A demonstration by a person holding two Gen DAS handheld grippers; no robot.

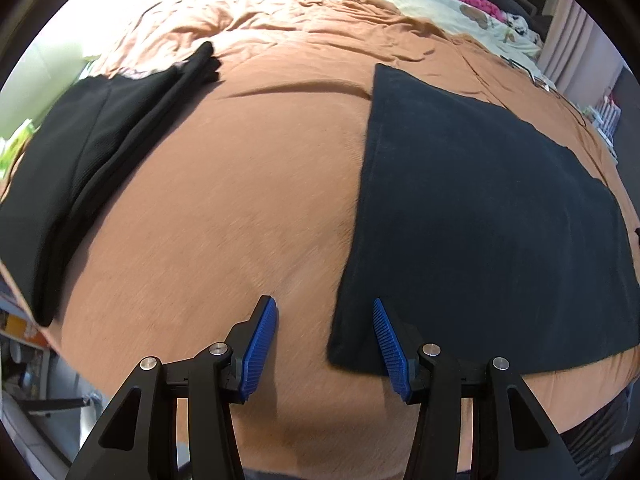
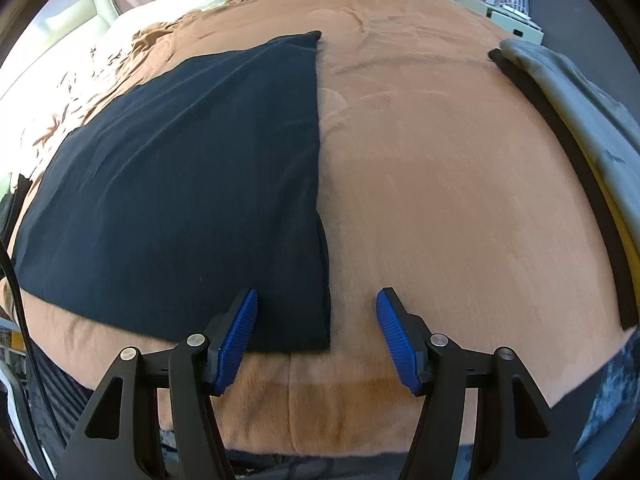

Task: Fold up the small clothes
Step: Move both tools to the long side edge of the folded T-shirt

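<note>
Left wrist view: both claws (image 1: 325,304) (image 2: 317,296) apart, empty, straddling near corners of folded dark garment (image 1: 480,208).

Dark navy garment (image 1: 480,208), folded flat, on orange blanket (image 1: 240,200)

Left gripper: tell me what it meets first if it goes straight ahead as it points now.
Probably the near left corner of the dark folded cloth: the open left gripper straddles that edge, with orange blanket under its other finger. Depth is unclear.
</note>
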